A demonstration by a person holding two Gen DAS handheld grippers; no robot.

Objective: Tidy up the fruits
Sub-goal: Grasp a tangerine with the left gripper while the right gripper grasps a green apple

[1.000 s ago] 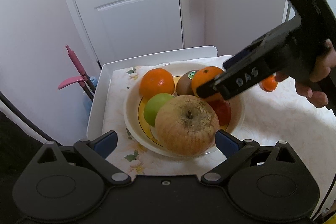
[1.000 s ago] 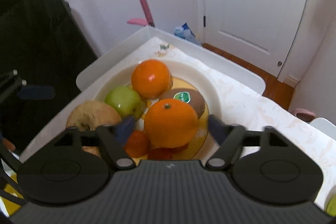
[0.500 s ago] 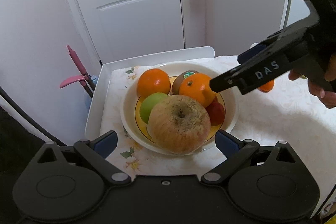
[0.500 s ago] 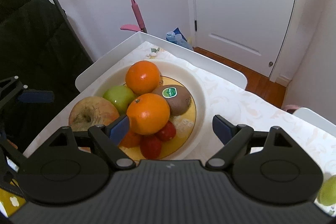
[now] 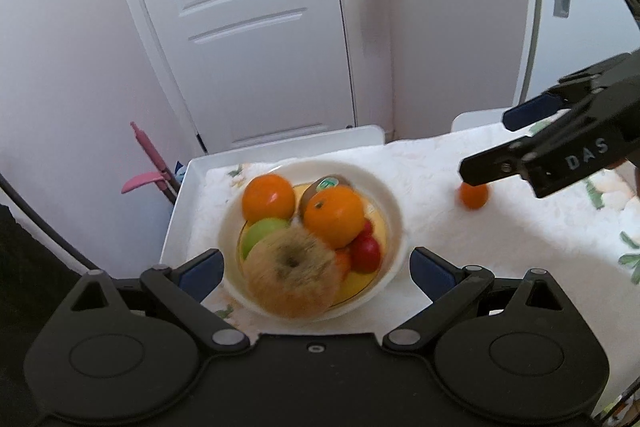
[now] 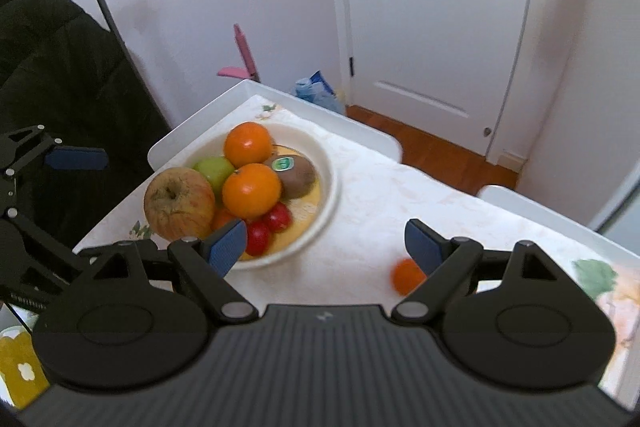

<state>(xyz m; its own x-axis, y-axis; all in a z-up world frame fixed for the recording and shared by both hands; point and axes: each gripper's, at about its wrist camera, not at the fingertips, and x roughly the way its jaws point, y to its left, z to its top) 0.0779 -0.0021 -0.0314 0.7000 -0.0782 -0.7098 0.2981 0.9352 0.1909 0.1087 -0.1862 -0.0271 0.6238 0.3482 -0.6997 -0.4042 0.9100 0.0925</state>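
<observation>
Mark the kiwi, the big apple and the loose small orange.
kiwi (image 6: 294, 175): right wrist view, brown skin below its sticker
big apple (image 6: 179, 203): right wrist view, top face
small orange (image 5: 474, 195): left wrist view, lower half

We see the bowl (image 5: 394, 211) on the table (image 5: 500, 247), fruit piled in it, the big apple (image 5: 292, 273) nearest. A small tangerine (image 5: 474, 195) lies well right of it; the door (image 5: 248, 27) stands behind.

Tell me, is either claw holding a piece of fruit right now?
No. The left claw and right claw are both open and empty; the small orange lies loose on the tablecloth.
</observation>
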